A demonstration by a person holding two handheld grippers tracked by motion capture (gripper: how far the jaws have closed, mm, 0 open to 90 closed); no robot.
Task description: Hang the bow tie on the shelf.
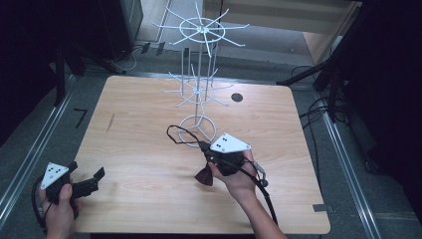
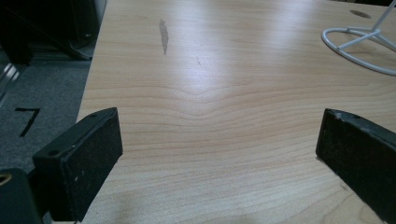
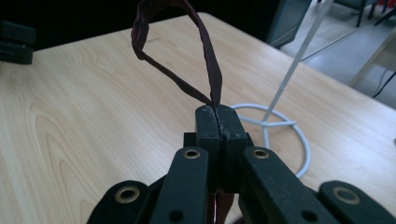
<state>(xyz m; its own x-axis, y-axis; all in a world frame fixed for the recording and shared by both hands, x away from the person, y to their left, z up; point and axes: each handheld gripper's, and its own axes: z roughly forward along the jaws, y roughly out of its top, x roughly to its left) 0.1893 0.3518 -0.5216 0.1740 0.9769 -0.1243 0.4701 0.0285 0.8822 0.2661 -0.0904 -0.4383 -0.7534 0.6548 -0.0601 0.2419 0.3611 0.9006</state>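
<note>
Dark red strap (image 3: 205, 56), looped, pinched at centre frame between closed jaws, loop raised toward upper left, white wire stand (image 1: 199, 74) at upper centre

Pale wooden table (image 1: 149, 129) on grey carpet floor (image 1: 30, 134), dark furniture, cables (image 1: 313, 107) behind.

Left gripper (image 2: 219, 154) jaws spread wide over the wooden table (image 2: 210, 93) — white wire stand base (image 2: 359, 46) far right.

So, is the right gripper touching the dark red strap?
Touching. The right gripper view shows the right gripper with fingers shut on the dark red strap, whose loop rises from between them.
</note>
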